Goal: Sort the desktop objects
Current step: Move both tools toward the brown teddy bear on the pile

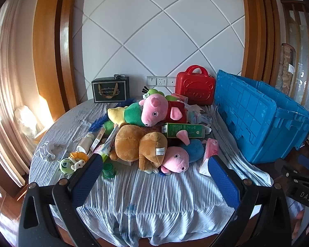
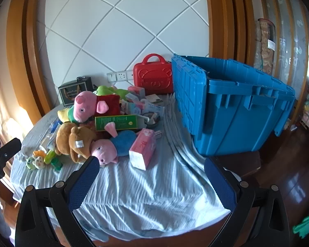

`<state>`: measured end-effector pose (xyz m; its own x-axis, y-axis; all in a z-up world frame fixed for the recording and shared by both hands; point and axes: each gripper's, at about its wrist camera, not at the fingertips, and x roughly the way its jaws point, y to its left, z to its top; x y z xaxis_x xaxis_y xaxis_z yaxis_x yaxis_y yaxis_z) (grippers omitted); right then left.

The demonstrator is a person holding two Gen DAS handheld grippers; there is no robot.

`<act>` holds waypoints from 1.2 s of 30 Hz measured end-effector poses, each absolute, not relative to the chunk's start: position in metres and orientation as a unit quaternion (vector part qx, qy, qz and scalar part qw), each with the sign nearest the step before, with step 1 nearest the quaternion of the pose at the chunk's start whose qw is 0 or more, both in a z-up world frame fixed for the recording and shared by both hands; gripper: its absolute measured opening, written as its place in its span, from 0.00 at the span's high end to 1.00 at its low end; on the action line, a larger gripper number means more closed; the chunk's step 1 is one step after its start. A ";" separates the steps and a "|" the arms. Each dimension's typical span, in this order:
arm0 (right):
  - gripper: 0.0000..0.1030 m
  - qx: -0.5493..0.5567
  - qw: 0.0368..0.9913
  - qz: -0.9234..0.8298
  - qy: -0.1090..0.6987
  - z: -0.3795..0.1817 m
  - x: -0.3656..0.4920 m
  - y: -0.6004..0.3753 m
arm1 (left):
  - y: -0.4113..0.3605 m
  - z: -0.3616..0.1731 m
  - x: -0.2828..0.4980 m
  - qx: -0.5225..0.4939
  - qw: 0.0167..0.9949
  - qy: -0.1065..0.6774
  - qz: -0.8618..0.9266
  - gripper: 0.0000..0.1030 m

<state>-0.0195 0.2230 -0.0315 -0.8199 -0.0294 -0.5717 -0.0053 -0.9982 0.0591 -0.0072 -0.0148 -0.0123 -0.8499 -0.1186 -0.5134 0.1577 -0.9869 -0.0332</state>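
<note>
Table: I see a round table (image 1: 154,201) under a crinkled pale blue cloth filling the lower half of both views.
Blue crate: a big open plastic crate (image 2: 237,115) stands at the right of the frame, its hinged lid flap up on the left side.
Red case: a small red carry case (image 1: 194,86) stands upright at the wall, upper centre, just left of the crate.
Black box: a dark gift box (image 1: 110,90) sits at the wall, upper left of the pile.
Toy pile: it lies mid-frame; a brown plush bear (image 1: 138,144) lies in front, a pink pig in red (image 1: 154,109) on top, a pink pig in blue (image 1: 181,156) at the pile's near edge, touching the bear.
Green carton: a long green box (image 1: 183,129) lies across the pile, between the two pigs.
Tissue pack: a pink pack (image 2: 143,148) lies just right of the blue pig.
Small bits: a green one-eyed toy (image 1: 66,165) sits at lower left of the pile.
Left gripper: my left gripper (image 1: 154,177) hangs over bare cloth, jaws spread wide, nothing between them.
Right gripper: my right gripper (image 2: 150,177) is likewise spread wide and empty, short of the tissue pack.
</note>
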 end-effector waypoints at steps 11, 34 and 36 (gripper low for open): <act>0.00 0.343 0.051 -0.937 -0.036 -0.067 -0.053 0.201 | -0.082 -0.042 -0.004 0.297 0.168 0.053 -0.938 0.00; 0.33 0.423 0.096 -0.901 -0.023 -0.117 -0.149 0.061 | -0.225 -0.111 -0.062 0.371 0.176 0.052 -0.910 0.00; 0.41 0.428 0.083 -0.899 -0.028 -0.117 -0.167 0.048 | -0.226 -0.113 -0.091 0.373 0.142 0.040 -0.916 0.00</act>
<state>-0.1670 0.0483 -0.1175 -0.6196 -0.1739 -0.7654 0.1258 -0.9845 0.1218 -0.0907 -0.2259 -0.1128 -0.6811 -0.2299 -0.6952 0.2904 -0.9564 0.0319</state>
